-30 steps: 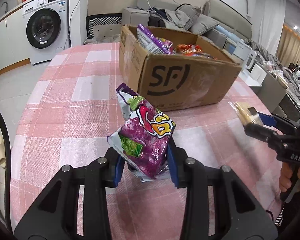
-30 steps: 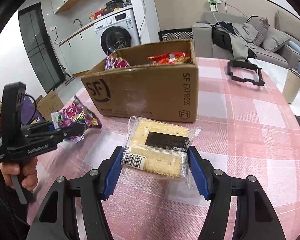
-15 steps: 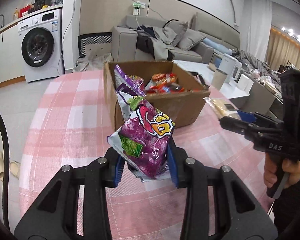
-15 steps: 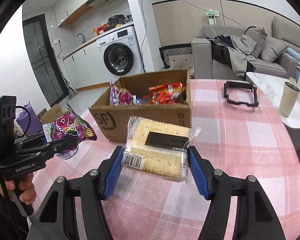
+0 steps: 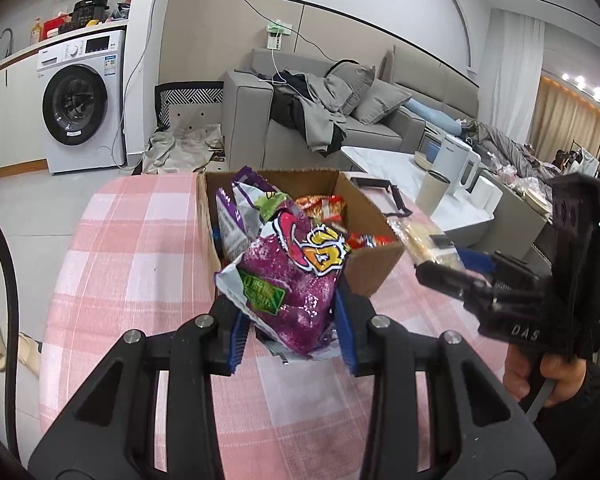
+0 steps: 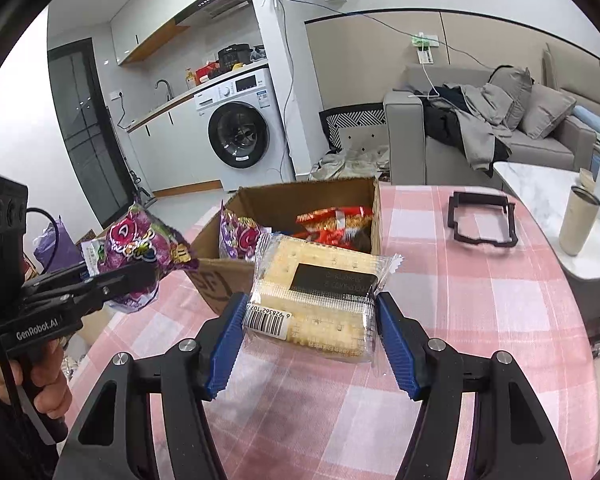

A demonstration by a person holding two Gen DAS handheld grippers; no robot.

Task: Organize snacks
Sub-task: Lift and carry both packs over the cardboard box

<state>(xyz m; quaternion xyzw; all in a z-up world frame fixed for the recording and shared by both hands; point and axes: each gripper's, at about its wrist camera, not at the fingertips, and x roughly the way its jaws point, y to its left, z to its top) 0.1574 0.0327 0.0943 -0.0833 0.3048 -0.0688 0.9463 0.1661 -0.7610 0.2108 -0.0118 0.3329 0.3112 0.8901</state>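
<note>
Both grippers grip snacks near the box (image 6: 300, 200): left gripper (image 5: 290, 326) a chip bag (image 5: 288, 284), right gripper (image 6: 311, 340) a cracker pack (image 6: 319, 296).

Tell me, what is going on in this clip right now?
A person is sorting snacks with two handheld claws. The left claw is shut on a purple foil snack bag, the right claw on a clear-wrapped pack of pale crackers. Both are held above the pink checked tablecloth, near the open brown cardboard box, which already holds red and purple packets.
</note>
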